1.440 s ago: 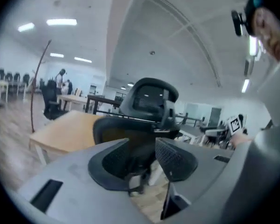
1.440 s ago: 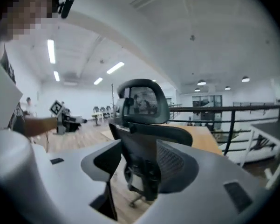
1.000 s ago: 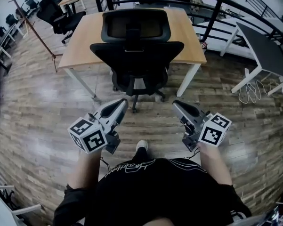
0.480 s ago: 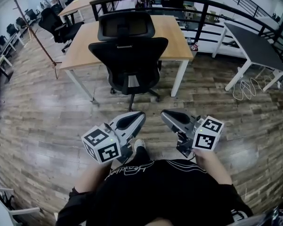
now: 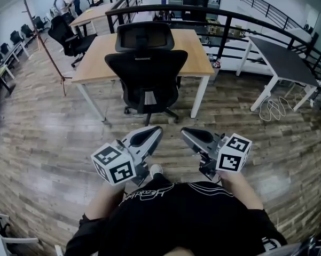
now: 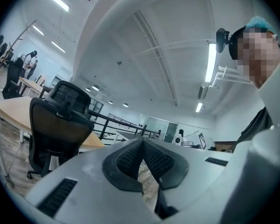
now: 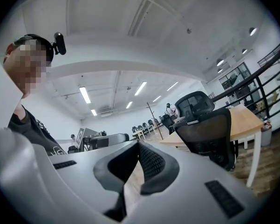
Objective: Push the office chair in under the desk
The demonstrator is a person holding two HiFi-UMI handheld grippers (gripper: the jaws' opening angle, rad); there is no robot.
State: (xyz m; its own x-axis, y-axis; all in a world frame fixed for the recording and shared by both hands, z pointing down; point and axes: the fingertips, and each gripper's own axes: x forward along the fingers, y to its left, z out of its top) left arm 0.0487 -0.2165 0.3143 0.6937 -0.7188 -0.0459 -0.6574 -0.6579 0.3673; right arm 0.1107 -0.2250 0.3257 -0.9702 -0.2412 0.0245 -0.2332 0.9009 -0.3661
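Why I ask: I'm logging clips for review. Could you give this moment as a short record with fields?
chair: black office chair, backrest at the near edge of the wooden desk, seat apparently under it
left gripper: shut, empty, apart from the chair
right gripper: shut, empty, apart from the chair
floor: wood planks
nearby: dark table at right, cable on the floor beside it
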